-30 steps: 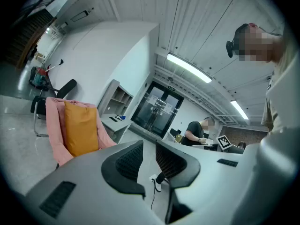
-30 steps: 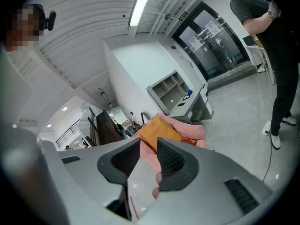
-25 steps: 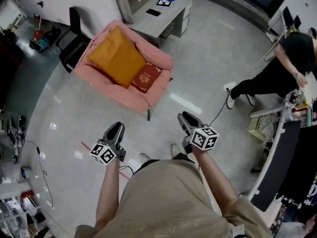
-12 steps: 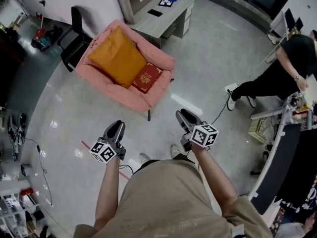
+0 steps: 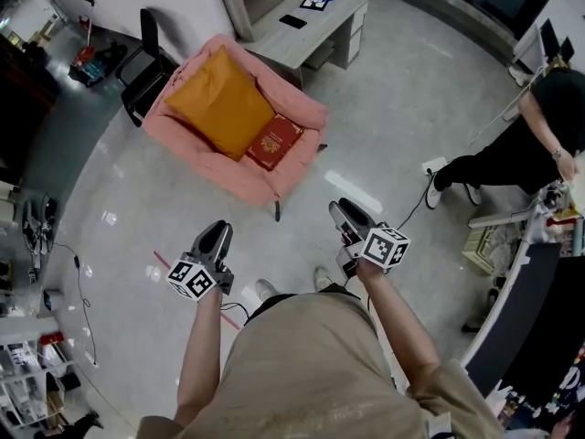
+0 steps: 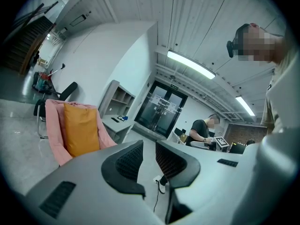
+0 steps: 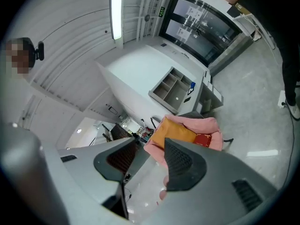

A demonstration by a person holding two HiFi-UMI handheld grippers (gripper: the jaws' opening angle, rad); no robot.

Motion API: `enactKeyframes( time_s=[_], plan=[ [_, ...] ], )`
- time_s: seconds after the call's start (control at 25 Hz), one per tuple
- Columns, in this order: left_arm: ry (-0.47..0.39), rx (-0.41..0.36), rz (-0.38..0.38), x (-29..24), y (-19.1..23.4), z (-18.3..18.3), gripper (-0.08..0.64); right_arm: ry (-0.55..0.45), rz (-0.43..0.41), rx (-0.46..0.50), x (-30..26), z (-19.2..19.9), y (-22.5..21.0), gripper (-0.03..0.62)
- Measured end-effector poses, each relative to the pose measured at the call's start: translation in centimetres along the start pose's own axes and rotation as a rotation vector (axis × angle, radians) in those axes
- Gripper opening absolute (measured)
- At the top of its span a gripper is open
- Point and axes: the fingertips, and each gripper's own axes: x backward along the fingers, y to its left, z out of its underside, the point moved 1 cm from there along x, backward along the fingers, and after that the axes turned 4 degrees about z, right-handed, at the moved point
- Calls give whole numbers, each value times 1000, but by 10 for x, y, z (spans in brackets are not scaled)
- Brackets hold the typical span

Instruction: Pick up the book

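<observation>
The red book [image 5: 274, 141] lies flat on the seat of a pink armchair [image 5: 291, 174], beside an orange cushion [image 5: 219, 103]. Both grippers hang above the floor well short of the chair, pointing towards it. My left gripper [image 5: 217, 230] shows only a narrow slit between its pads [image 6: 130, 159], and nothing is in it. My right gripper [image 5: 340, 210] has just been opening; its jaws stand apart and empty. In the right gripper view the book [image 7: 204, 139] shows past the gripper [image 7: 150, 146]. The left gripper view shows the gripper [image 6: 149, 145], cushion [image 6: 80, 128] and armchair [image 6: 54, 135], not the book.
A grey desk [image 5: 311, 26] stands behind the armchair, a black chair [image 5: 146, 58] to its left. A person in black [image 5: 539, 126] bends over a counter at the right, with a socket and cable [image 5: 430, 165] on the floor nearby. Shelves and clutter line the left edge.
Both grippers have moved a little forward towards the armchair. The right gripper has rolled slightly, its marker cube shifting to the right.
</observation>
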Motion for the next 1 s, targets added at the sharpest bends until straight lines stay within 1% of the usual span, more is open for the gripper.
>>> enactKeyframes(
  time_s=[0.32, 0.52, 0.68, 0.8, 1.0],
  plan=[
    [4, -1, -45, -21, -17, 9, 72, 48, -19, -11, 3, -15, -33, 181],
    [38, 2, -67, -28, -17, 9, 72, 56, -19, -33, -6, -17, -43, 181],
    [31, 9, -54, -32, 6, 11, 72, 63, -9, -36, -21, -13, -45, 181],
    [35, 21, -34, -42, 26, 6, 72, 64, 9, -30, -37, -12, -42, 181],
    [52, 39, 36, -71, 67, -10, 72, 40, 58, -13, -67, -19, -35, 181]
  ],
)
